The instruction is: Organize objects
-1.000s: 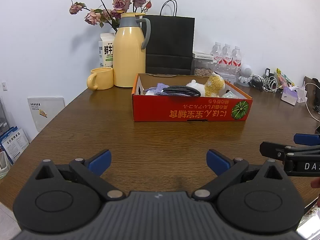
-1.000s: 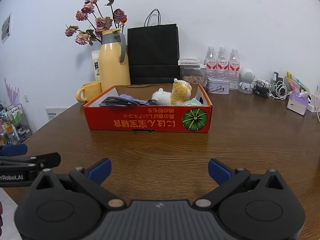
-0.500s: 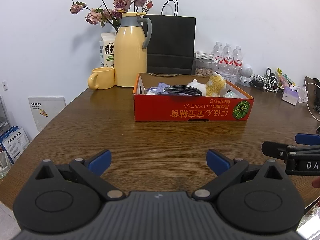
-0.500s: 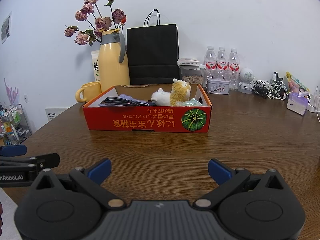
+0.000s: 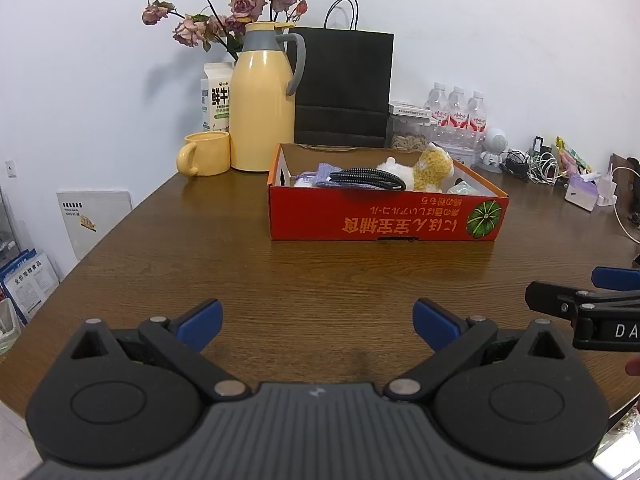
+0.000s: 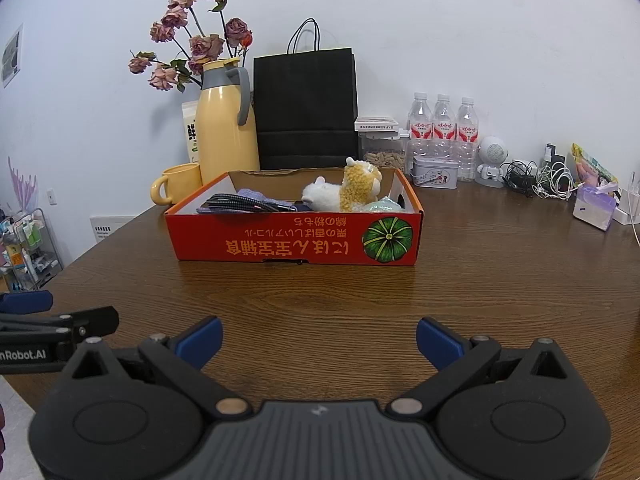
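A red cardboard box (image 5: 384, 220) (image 6: 296, 242) stands on the wooden table ahead of both grippers. In it lie a plush alpaca (image 5: 424, 168) (image 6: 348, 192), a coiled black cable (image 5: 366, 178) (image 6: 244, 203), a purple pouch (image 5: 320, 172) and a pale green item (image 6: 384, 206). My left gripper (image 5: 316, 320) is open and empty, low over the near table edge. My right gripper (image 6: 318, 338) is open and empty, beside it. Each gripper shows at the edge of the other's view.
Behind the box stand a yellow thermos jug (image 5: 264, 100), a yellow mug (image 5: 206, 152), a milk carton (image 5: 216, 96), a black paper bag (image 6: 306, 108) and dried roses. Water bottles (image 6: 442, 132), a tin (image 6: 434, 172), cables (image 6: 536, 180) and a tissue pack (image 6: 594, 212) line the back right.
Both grippers have stayed open and nearly still. The left wrist view has drifted very slightly, with the box sitting a touch further right.
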Demonstrator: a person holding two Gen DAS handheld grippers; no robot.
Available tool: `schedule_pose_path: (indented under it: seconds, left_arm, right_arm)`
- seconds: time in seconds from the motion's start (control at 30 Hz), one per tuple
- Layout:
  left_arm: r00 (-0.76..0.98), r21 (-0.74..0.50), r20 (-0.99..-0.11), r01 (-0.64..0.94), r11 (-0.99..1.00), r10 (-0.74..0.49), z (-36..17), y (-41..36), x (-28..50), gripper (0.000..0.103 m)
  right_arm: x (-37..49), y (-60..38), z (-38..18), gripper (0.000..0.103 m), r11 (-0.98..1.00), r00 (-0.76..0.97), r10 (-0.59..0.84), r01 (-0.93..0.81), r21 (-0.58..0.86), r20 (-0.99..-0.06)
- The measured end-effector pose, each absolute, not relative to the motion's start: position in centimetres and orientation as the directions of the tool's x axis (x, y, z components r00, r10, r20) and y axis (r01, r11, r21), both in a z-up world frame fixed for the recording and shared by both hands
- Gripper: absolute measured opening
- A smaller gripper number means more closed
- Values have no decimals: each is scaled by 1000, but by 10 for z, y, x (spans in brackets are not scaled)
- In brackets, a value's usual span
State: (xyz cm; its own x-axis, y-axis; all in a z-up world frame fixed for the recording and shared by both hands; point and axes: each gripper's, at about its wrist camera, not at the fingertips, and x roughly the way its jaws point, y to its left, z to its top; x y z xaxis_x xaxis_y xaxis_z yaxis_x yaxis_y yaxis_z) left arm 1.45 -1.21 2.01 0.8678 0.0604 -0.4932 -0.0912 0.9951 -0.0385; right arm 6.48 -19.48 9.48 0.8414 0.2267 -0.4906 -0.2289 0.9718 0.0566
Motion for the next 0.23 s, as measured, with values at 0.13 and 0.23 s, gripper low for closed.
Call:
schedule_pose_path:
  seconds: [0.13, 0.23]
  left_arm:
    - [869, -40, -491, -88, 995, 57, 20, -13, 14, 103]
    - [870, -36, -490, -90, 995, 61, 20, -14, 14, 103]
  right_arm:
    - [65, -194, 94, 103, 972, 841, 227, -230, 56, -491]
    - [65, -195, 94, 103, 972, 841, 227, -229, 57, -492]
